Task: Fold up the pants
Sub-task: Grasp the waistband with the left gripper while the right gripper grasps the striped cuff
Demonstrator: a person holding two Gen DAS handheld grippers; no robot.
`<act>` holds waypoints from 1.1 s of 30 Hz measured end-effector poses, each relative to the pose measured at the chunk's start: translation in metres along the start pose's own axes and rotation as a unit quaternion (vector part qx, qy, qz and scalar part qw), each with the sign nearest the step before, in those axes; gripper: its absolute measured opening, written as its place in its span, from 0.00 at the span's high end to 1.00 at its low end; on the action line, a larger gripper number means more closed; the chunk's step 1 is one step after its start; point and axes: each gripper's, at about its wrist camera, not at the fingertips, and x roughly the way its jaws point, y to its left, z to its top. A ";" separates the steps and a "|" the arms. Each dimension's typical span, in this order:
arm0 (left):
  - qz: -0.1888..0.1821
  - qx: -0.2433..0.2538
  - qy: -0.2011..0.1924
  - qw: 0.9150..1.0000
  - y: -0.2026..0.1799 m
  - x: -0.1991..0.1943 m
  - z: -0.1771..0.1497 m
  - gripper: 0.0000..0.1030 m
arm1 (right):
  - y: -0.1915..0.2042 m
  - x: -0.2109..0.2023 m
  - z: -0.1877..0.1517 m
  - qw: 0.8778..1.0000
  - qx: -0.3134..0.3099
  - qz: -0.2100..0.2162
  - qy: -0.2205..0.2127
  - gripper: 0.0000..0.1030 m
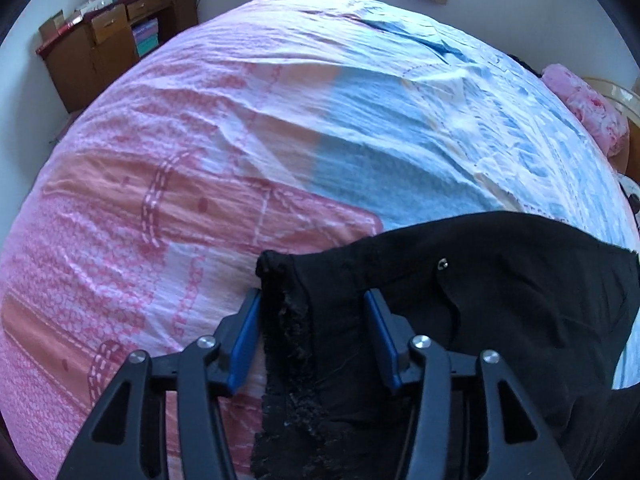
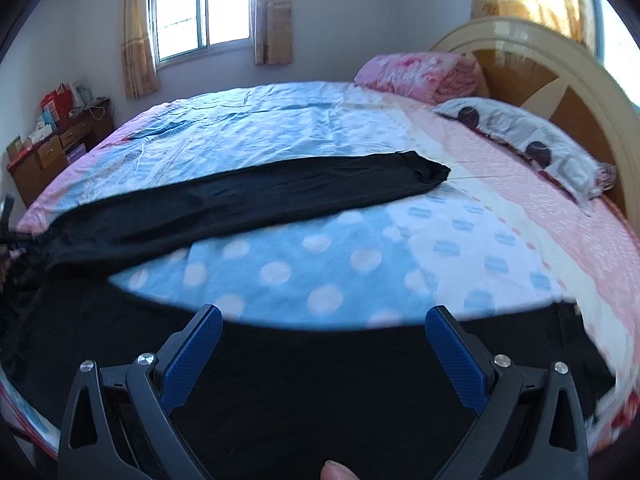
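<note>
Black pants (image 2: 240, 196) lie on the bed. One leg stretches across the bedspread toward the pillows, and the other leg (image 2: 320, 380) lies along the near edge under my right gripper. My right gripper (image 2: 324, 356) is open wide just above that near leg and holds nothing. In the left wrist view the waist end of the pants (image 1: 460, 300) lies bunched with a frayed edge between my fingers. My left gripper (image 1: 312, 328) has its blue pads either side of that fabric with a gap, so it is open.
The bed has a pink and blue patterned bedspread (image 1: 200, 140). A folded pink blanket (image 2: 420, 72), a spotted pillow (image 2: 532, 148) and the headboard (image 2: 560, 80) are at the far right. A wooden desk (image 1: 108, 40) with clutter stands by the wall.
</note>
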 end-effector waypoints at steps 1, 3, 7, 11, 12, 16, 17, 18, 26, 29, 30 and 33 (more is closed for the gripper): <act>0.002 -0.003 0.004 1.000 -0.001 0.000 0.001 0.47 | -0.011 0.005 0.012 1.000 0.010 0.002 0.000 0.01; 0.018 0.007 0.007 1.000 -0.008 0.002 0.004 0.46 | -0.036 0.018 0.039 0.999 0.031 0.004 -0.009 0.01; 0.035 0.020 0.005 0.999 -0.017 0.007 0.007 0.46 | -0.080 0.061 0.086 0.998 0.069 0.000 0.013 0.02; 0.023 0.023 0.002 0.999 -0.014 0.010 0.009 0.46 | -0.121 0.109 0.119 0.991 0.126 0.012 0.049 0.22; 0.020 0.023 -0.001 1.000 -0.013 0.010 0.009 0.46 | -0.129 0.120 0.127 0.989 0.137 0.013 0.055 0.22; 0.023 0.031 -0.013 0.999 -0.014 0.010 0.006 0.46 | -0.154 0.163 0.162 0.987 0.144 -0.007 0.063 0.23; 0.024 0.032 -0.018 0.999 -0.014 0.010 0.005 0.46 | -0.158 0.175 0.171 0.987 0.144 -0.010 0.068 0.23; 0.024 0.033 -0.022 0.999 -0.015 0.010 0.004 0.45 | -0.162 0.183 0.178 0.987 0.145 -0.010 0.072 0.23; 0.028 0.035 -0.041 0.998 -0.018 0.012 0.003 0.45 | -0.173 0.268 0.219 0.983 0.132 -0.001 0.124 0.23; 0.033 0.047 -0.041 0.998 -0.023 0.009 0.003 0.54 | -0.170 0.293 0.223 0.982 0.121 0.000 0.148 0.26; 0.027 0.057 -0.045 0.997 -0.028 0.007 0.004 0.72 | -0.168 0.300 0.223 0.981 0.117 0.001 0.154 0.30; 0.036 0.080 -0.047 0.995 -0.041 0.004 0.005 0.82 | -0.159 0.320 0.218 0.977 0.090 0.004 0.194 0.55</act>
